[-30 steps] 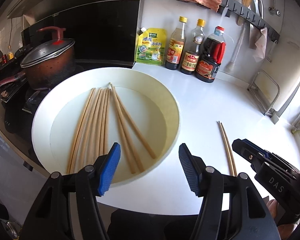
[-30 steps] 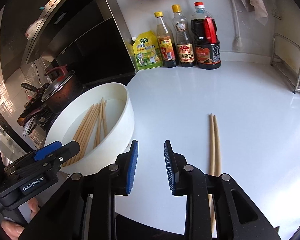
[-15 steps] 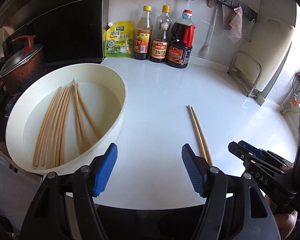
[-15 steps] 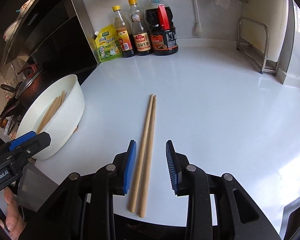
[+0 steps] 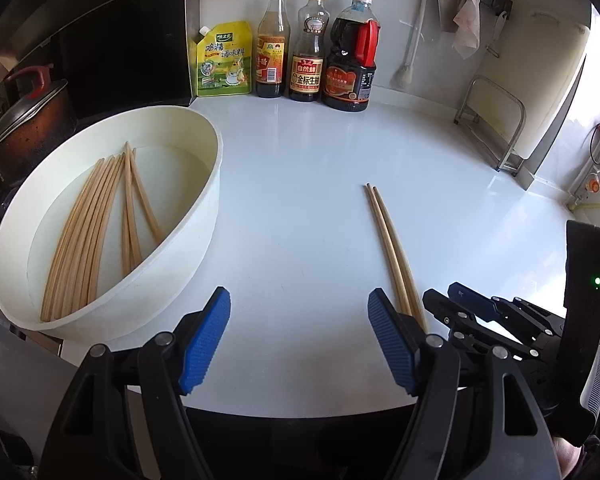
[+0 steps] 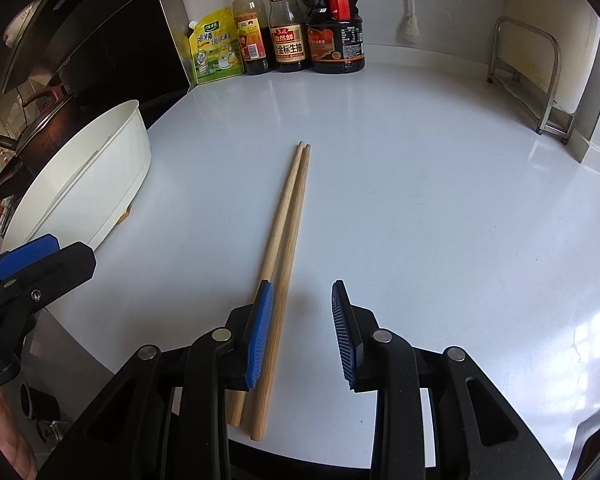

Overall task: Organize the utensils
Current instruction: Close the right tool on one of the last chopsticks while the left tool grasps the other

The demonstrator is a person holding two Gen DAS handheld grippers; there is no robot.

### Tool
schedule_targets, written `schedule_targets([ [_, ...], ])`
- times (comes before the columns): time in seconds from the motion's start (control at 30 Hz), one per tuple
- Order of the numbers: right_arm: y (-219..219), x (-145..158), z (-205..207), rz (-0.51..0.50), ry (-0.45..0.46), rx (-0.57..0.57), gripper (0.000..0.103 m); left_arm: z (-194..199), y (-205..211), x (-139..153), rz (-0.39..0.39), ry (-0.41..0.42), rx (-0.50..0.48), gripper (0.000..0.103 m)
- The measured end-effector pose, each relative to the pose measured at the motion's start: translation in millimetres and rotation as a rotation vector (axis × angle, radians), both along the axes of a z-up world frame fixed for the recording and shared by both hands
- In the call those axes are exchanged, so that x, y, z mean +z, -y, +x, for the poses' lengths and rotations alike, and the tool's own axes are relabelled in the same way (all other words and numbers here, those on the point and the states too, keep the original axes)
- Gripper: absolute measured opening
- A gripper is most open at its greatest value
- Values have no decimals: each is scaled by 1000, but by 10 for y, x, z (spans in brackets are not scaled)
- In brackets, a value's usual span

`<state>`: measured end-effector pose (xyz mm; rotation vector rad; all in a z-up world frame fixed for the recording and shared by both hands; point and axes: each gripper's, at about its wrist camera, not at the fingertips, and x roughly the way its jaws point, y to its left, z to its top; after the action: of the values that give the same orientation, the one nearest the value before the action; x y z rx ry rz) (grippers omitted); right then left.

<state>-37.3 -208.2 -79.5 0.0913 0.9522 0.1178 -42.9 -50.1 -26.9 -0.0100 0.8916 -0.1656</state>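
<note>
Lying side by side on the white worktop [image 6: 420, 184], the two loose chopsticks [image 6: 288, 216] touched along most of their length, thin tips toward the bottles at the wall and thick ends near the front edge. The right tongs [image 6: 302, 332] hung low over those thick ends with the jaws part open, clamped on nothing: the left blue pad covered the left stick from above, the other stick showed in the gap, and the right pad stood clear of both. Whether a pad touched the wood could not be told.

The left tongs [image 5: 298, 340] stood wide apart and empty over bare worktop between the bowl and the pair; the jaws had just been opening further, with nothing between them. In the left wrist view the pair [image 5: 392, 248] ran just beside the right pad.

To the left, the round white bowl [image 5: 204, 216] sat near the worktop's edge with a bundle of chopsticks [image 5: 88, 232] fanned across its floor. Behind it sat a dark lidded pot [image 5: 24, 128]. Along the back wall stood a yellow-green seasoning pouch [image 5: 224, 64], two yellow-capped sauce bottles [image 5: 290, 44] and a dark soy jug [image 5: 352, 64] with a red handle. A bare metal rack [image 6: 540, 80] stood at the right.
</note>
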Motion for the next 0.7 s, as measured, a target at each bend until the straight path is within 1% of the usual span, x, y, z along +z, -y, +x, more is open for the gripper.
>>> schedule_targets([
  [0.3,-88,-97,60,-49,-21,21,29,35,-5,-35,4,-6,9,70],
  [0.4,-106,-104,58,-69,-14,27,29,36,1,-48,5,-7,6,70],
  [0.43,-111,-105,56,-72,-13,31,27,36,8,-57,6,-9,5,70],
  [0.57,-115,-112,49,-92,-4,42,9,35,73,-102,7,-17,-3,70],
  [0.6,-108,-113,47,-96,-1,42,7,39,90,-112,8,-19,-7,70],
  [0.7,-53,-114,43,-75,1,39,6,44,166,-154,9,-32,-16,70],
])
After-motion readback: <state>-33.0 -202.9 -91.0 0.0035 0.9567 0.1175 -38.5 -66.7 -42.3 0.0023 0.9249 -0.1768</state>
